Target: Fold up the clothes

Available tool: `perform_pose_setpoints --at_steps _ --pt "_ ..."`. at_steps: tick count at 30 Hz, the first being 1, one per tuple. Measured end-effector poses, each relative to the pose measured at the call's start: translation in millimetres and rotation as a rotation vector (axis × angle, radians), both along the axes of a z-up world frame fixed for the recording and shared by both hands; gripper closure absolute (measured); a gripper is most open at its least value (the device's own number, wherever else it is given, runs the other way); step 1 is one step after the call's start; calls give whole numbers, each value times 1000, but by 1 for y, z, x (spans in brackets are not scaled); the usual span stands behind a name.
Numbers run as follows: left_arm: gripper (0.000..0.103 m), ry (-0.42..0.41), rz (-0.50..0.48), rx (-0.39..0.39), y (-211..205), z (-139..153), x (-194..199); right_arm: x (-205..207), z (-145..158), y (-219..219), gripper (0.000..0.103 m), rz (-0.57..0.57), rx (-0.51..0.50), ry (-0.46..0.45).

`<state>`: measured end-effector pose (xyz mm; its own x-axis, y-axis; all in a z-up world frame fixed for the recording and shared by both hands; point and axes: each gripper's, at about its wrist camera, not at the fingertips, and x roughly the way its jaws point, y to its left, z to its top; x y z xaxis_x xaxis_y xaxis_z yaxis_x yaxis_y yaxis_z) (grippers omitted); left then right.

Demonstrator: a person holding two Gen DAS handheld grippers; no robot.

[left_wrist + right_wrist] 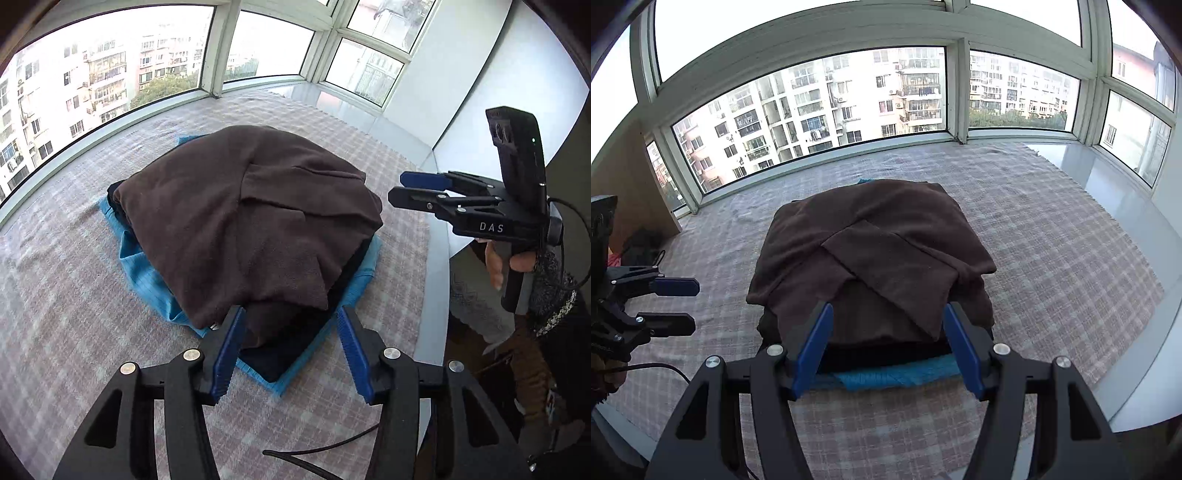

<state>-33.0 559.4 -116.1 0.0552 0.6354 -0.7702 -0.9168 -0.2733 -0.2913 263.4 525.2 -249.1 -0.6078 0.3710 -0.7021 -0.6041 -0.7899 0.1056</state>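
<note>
Brown folded garment [875,258] tops a stack on a dark garment [886,356] and a blue garment [897,378], resting on the plaid cloth [1052,251] of the desk. Right tool [888,349], fingers apart and empty, faces the stack's near edge squarely. Left tool [288,354], also spread and empty, meets a corner. Judged equally near; the stack looks roughly square.

The left hand-held gripper [290,350] has its blue-padded fingers [227,354] spread wide, gripping nothing. The right hand-held gripper [888,347] is likewise spread apart and unloaded; in the left view its fingers point leftward, a bare hand [511,264] grasping its handle
</note>
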Motion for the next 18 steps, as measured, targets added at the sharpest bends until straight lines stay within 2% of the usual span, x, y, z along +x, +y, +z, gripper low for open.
perform_pose_setpoints --at_steps 1,4,6,9,13,18 --pt "45 3 20 24 -17 12 1 -1 3 -20 42 -8 -5 24" --pt "40 18 62 86 -63 42 1 -6 10 -80 41 -36 -18 80" --pt "39 47 81 106 -92 56 4 -15 16 -117 41 -69 26 58" --pt "28 94 106 129 -134 72 7 -28 25 -165 41 -123 84 5" --pt "28 131 132 137 -185 85 12 -39 39 -217 41 -232 142 -85" --pt "27 183 140 120 -244 92 23 -32 57 -281 41 -311 148 -67"
